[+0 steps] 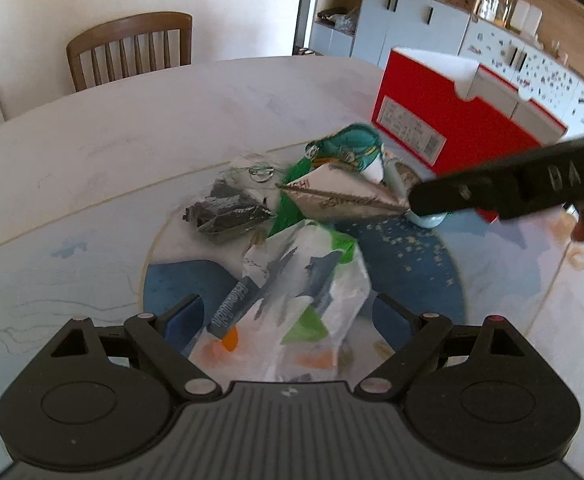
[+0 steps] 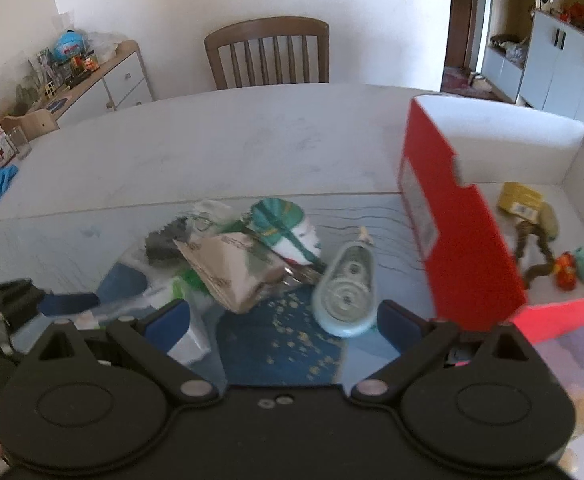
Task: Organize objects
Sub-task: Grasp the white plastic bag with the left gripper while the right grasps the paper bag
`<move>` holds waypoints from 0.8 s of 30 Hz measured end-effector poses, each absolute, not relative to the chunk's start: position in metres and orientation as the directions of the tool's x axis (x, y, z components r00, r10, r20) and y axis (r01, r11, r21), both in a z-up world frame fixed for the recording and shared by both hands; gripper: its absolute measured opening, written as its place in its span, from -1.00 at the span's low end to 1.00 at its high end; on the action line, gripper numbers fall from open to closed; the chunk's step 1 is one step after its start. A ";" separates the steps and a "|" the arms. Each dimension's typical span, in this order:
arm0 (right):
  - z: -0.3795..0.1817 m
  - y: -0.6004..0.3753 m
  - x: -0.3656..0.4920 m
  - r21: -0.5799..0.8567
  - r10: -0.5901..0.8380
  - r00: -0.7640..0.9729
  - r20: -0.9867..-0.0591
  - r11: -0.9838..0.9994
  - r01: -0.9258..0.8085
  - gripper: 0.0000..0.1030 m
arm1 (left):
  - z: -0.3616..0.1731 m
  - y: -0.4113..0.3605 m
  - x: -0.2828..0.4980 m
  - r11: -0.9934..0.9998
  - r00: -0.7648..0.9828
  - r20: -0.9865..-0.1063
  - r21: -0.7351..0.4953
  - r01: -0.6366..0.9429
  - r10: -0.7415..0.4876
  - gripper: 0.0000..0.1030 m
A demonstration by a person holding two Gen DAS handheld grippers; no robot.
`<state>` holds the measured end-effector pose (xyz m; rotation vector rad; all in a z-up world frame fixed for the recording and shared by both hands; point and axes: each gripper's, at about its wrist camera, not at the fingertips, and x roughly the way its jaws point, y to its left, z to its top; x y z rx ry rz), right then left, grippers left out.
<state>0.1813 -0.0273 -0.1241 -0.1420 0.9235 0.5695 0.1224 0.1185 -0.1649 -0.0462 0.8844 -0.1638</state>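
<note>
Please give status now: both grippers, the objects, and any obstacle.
Left gripper open over crumpled white-green bag. Right gripper open, empty, near pale blue tape dispenser. Red box open, some items inside. Objects piled close together.

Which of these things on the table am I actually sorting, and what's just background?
Job: white-green plastic bag, cardboard packet, teal-white pouch, dark wrapper, correction tape, red box.
Background: chair, cabinets, sideboard clutter.

One red box (image 2: 467,240) at right, one wooden chair (image 2: 268,52) at top centre, one correction-tape dispenser (image 2: 345,292) mid-frame, two grippers: left (image 1: 288,320), right (image 2: 284,320).
</note>
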 end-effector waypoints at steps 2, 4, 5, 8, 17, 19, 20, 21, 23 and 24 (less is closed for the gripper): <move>-0.126 -0.020 0.186 0.134 0.406 0.459 -0.790 0.845 -0.518 0.93 | -0.169 0.119 0.125 0.988 0.623 -0.767 -0.094 0.126 -0.153 0.78; -0.130 -0.013 0.189 0.145 0.410 0.449 -0.794 0.845 -0.515 0.93 | -0.172 0.118 0.127 0.988 0.627 -0.765 -0.086 0.128 -0.148 0.78; -0.133 -0.009 0.191 0.139 0.402 0.448 -0.798 0.848 -0.512 0.93 | -0.174 0.118 0.128 0.988 0.624 -0.767 -0.087 0.128 -0.148 0.78; -0.141 0.001 0.199 0.157 0.397 0.428 -0.812 0.855 -0.495 0.93 | -0.178 0.116 0.130 0.988 0.620 -0.771 -0.088 0.130 -0.150 0.78; -0.160 0.012 0.223 0.254 0.414 0.364 -0.834 0.875 -0.412 0.94 | -0.184 0.114 0.134 0.988 0.621 -0.770 -0.073 0.139 -0.144 0.78; -0.163 0.016 0.226 0.278 0.427 0.341 -0.838 0.870 -0.407 0.95 | -0.185 0.113 0.134 0.988 0.623 -0.770 -0.066 0.137 -0.138 0.77; -0.164 0.018 0.226 0.271 0.418 0.344 -0.841 0.875 -0.402 0.97 | -0.185 0.113 0.134 0.989 0.624 -0.769 -0.063 0.137 -0.135 0.75; -0.165 0.020 0.227 0.262 0.411 0.348 -0.843 0.877 -0.403 0.99 | -0.185 0.111 0.133 0.989 0.627 -0.767 -0.062 0.138 -0.135 0.74; -0.167 0.023 0.227 0.247 0.402 0.355 -0.844 0.879 -0.409 0.99 | -0.185 0.111 0.131 0.989 0.630 -0.765 -0.061 0.135 -0.133 0.65; -0.168 0.024 0.227 0.240 0.398 0.359 -0.845 0.880 -0.410 0.99 | -0.185 0.111 0.131 0.989 0.631 -0.764 -0.062 0.133 -0.133 0.62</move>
